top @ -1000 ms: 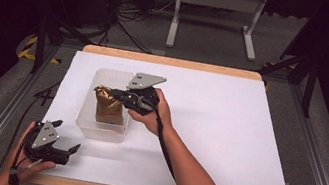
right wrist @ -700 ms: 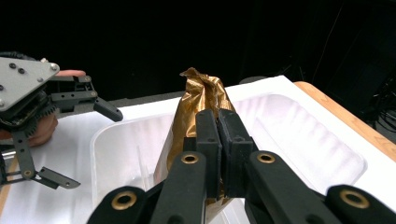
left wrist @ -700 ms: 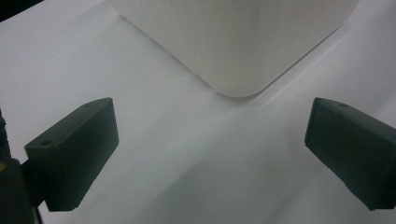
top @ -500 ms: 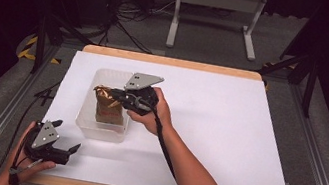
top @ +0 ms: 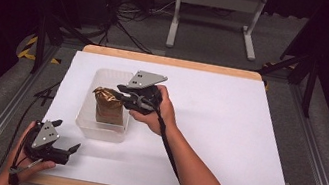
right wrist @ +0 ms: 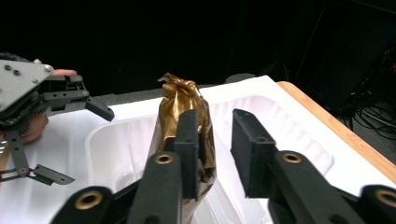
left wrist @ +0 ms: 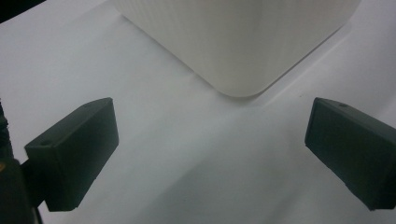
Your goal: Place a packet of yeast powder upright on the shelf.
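Note:
A gold foil bag (top: 108, 106) stands upright in a clear plastic tub (top: 87, 130) at the table's left middle. My right gripper (top: 119, 96) is at the bag's top from the right. In the right gripper view its jaws (right wrist: 215, 116) stand a little apart; the bag (right wrist: 182, 100) sits mostly behind the left jaw, with its edge in the gap and not clamped. My left gripper (top: 66, 135) rests on the table near the front left corner, open. In the left gripper view the gripper (left wrist: 210, 130) is wide open over bare table, facing the tub's corner (left wrist: 238, 46).
The white table top (top: 227, 128) stretches to the right of the tub. A wooden edge (top: 172, 62) runs along the back. Dark floor with cables and a white metal stand (top: 217, 10) lies beyond the table.

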`<state>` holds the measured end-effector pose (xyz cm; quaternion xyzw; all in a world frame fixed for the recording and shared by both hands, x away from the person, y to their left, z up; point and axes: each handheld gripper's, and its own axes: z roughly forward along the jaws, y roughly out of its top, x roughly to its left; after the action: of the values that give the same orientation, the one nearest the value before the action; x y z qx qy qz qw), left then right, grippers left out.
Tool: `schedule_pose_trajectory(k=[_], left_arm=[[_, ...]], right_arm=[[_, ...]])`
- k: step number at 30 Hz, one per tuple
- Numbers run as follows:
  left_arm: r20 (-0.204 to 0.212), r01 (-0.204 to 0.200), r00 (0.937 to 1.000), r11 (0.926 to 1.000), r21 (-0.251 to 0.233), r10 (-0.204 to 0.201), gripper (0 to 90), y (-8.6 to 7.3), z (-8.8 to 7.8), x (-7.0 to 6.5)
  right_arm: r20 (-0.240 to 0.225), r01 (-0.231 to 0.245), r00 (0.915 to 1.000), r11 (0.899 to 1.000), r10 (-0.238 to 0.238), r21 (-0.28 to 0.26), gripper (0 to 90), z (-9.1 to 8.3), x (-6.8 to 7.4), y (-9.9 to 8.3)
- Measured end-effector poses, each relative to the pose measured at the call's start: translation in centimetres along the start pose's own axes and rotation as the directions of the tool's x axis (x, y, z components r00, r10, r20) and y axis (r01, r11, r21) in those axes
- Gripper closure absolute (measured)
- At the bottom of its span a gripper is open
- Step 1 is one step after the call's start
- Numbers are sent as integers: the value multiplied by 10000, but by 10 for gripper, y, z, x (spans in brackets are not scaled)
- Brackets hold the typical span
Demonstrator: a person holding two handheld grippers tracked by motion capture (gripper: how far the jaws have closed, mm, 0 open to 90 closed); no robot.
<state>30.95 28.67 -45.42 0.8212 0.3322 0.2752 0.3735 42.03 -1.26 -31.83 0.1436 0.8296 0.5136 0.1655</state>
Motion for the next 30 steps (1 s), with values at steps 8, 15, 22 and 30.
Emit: schedule_pose_trajectory(k=[8,15,22,30], left_arm=[[-65,-8,10000,10000,-1,8,36,0,0,-1],[-52,-28,10000,10000,34,28,36,0,0,-1],[-33,-39,10000,10000,13,39,36,1,0,-1],[-21,2,10000,10000,32,-2,36,1,1,-1]], right_arm=[[443,234,9988,9997,-232,-42,653,-23,-1,7],[977,543,9935,9978,-578,380,625,-42,-1,8],[1417,592,9876,9961,-681,662,613,-62,-8,4],[1821,683,9796,9931,-848,950,599,-78,-10,-1]])
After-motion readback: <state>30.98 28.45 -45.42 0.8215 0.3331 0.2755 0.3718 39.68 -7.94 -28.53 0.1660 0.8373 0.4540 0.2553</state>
